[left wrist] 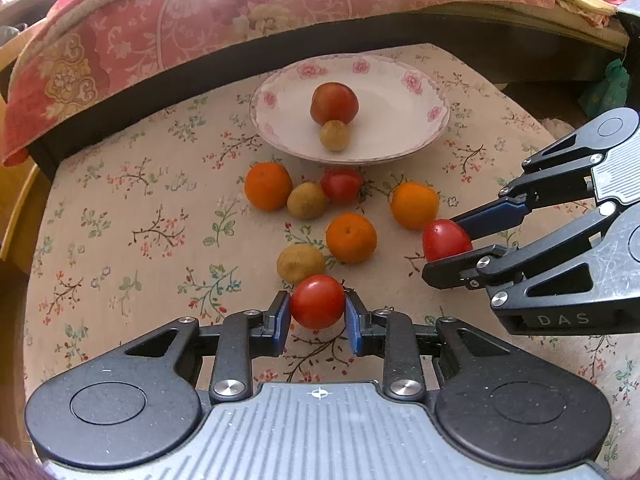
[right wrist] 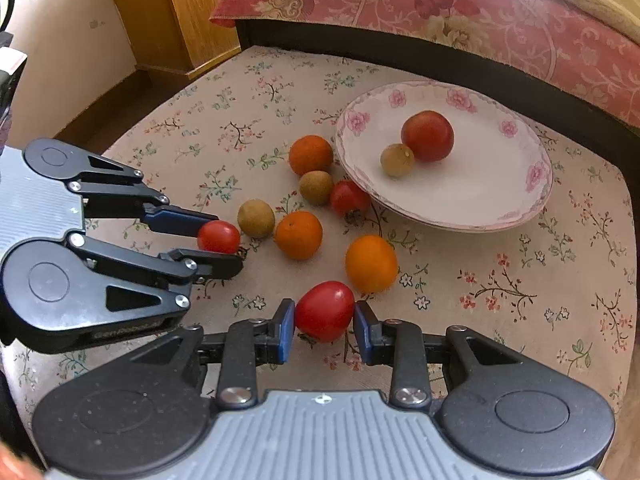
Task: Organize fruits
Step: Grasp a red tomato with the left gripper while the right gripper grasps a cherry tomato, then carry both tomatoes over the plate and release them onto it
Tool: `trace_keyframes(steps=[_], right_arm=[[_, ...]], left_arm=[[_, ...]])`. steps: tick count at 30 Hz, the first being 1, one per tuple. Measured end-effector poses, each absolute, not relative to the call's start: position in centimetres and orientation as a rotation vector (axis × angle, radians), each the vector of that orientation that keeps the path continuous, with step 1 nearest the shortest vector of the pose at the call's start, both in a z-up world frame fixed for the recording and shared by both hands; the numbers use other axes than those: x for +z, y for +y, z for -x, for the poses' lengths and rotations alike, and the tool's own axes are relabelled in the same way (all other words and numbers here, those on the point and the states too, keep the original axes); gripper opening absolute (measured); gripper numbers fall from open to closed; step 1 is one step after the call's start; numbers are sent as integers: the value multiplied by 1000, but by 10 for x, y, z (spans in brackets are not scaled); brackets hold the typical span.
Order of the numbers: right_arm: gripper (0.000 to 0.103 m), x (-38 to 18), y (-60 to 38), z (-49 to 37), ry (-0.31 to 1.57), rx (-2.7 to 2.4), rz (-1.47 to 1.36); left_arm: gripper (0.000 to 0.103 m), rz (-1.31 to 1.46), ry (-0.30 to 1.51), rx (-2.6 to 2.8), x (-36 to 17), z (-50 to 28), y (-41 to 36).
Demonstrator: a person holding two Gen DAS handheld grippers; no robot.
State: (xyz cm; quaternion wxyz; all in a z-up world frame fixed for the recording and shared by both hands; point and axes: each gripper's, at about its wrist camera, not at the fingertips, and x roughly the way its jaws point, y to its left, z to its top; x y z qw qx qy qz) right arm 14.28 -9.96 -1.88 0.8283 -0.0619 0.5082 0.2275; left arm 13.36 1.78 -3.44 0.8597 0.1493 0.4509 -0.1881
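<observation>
Tablecloth (left wrist: 120,208) with a floral print covers the table, carrying everything. Plate (left wrist: 400,80), white with a pink flower rim, sits toward the far edge of the table, beside a red patterned bedspread (left wrist: 160,20). It holds two items touching each other: a large dark-red tomato (left wrist: 334,102) and a small brownish-green fruit (left wrist: 335,135) in front of it.

Loose fruit lies on the cloth just in front of the plate — three oranges (left wrist: 351,237), two more brownish-green fruits (left wrist: 301,263) and a small red tomato (left wrist: 341,185) close under the plate rim.

Left gripper (left wrist: 318,312): blue pads narrow, pressed on both sides of a red cherry tomato (left wrist: 318,301), nearest the near edge of the table and touching one brownish-green fruit behind it.

Right gripper (right wrist: 325,322): pads likewise narrow, clamped on a second cherry tomato (right wrist: 325,311), just in front of the yellowest orange (right wrist: 371,263) — whether they touch, cannot tell. Whether either tomato rests on the cloth or is lifted clear is not resolvable.
</observation>
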Motion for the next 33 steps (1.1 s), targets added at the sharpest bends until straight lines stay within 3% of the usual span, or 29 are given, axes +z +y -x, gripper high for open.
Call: trace_keyframes(steps=[33], right_arm=[[35,5,-147,-201,970,310,39]], left_arm=[[37,-271,853,-375,-11,-197,-38]])
